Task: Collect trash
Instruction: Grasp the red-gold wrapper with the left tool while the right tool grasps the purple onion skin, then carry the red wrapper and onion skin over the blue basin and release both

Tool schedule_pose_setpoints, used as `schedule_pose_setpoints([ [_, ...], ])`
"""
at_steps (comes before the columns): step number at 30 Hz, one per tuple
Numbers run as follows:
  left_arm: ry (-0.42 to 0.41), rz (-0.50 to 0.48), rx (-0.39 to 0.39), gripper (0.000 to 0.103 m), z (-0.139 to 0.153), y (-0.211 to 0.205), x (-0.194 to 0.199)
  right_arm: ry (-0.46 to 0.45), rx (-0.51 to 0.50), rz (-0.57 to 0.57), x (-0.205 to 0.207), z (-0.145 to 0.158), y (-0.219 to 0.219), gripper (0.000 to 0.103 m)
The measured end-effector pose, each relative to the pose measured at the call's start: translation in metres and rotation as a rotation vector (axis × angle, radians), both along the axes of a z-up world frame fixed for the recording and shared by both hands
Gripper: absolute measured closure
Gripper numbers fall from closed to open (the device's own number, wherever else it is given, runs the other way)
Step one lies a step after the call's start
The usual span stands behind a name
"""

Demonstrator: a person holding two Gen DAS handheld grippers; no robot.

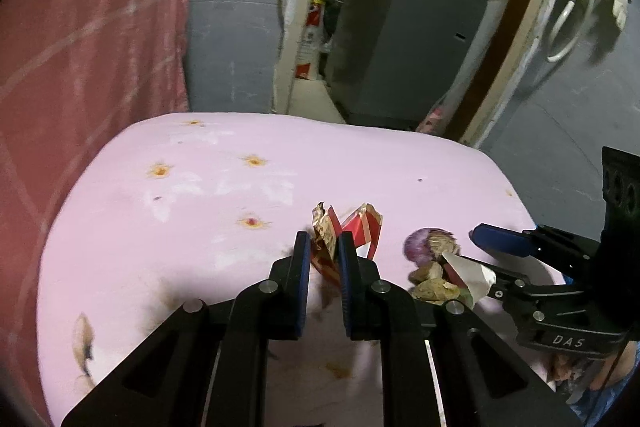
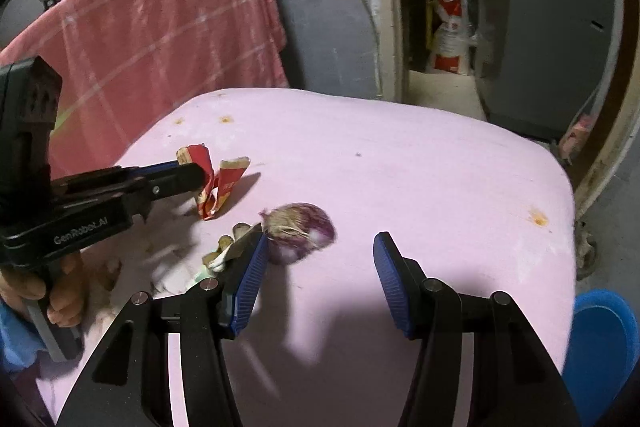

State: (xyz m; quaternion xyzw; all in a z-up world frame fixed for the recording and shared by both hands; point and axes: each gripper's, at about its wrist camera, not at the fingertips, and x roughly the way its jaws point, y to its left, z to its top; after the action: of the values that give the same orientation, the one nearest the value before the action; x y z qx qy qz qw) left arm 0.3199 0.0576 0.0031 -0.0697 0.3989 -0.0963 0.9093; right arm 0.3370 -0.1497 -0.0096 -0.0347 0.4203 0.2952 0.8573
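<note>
your left tongs [image 1: 324, 251] are pinching the red wrapper [image 1: 362, 227], its crumpled end squeezed between the blue pads while the rest sticks out ahead and to the right, over the pink worktop [image 1: 200, 207]. seen from your right side, the wrapper [image 2: 218, 183] hangs off the tip of those tongs [image 2: 196, 177], its lower end near or on the worktop [image 2: 400, 155].

your right tongs [image 2: 320, 259] are spread, with nothing pressed between them. the onion [image 2: 300, 231] lies on the worktop just ahead, close to the left pad. the peels and paper scraps [image 2: 224, 251] sit left of that pad, outside the gap.

a blue bin [image 2: 604, 343] shows past the worktop's right edge.
</note>
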Motion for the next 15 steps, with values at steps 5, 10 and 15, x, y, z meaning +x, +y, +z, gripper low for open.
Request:
schedule_pose_setpoints([
  [5,0.003,0.014,-0.01,0.092,-0.003,0.01,-0.004,0.026,-0.039,0.024,0.005,-0.004,0.014,0.05],
  [10,-0.001,0.015,-0.019,0.092,-0.003,0.01,-0.006,0.023,-0.094,0.037,0.01,-0.008,0.026,0.05],
  [15,-0.009,0.012,-0.013,0.092,-0.002,0.009,-0.01,0.02,-0.095,0.053,0.009,-0.008,0.028,0.065],
])
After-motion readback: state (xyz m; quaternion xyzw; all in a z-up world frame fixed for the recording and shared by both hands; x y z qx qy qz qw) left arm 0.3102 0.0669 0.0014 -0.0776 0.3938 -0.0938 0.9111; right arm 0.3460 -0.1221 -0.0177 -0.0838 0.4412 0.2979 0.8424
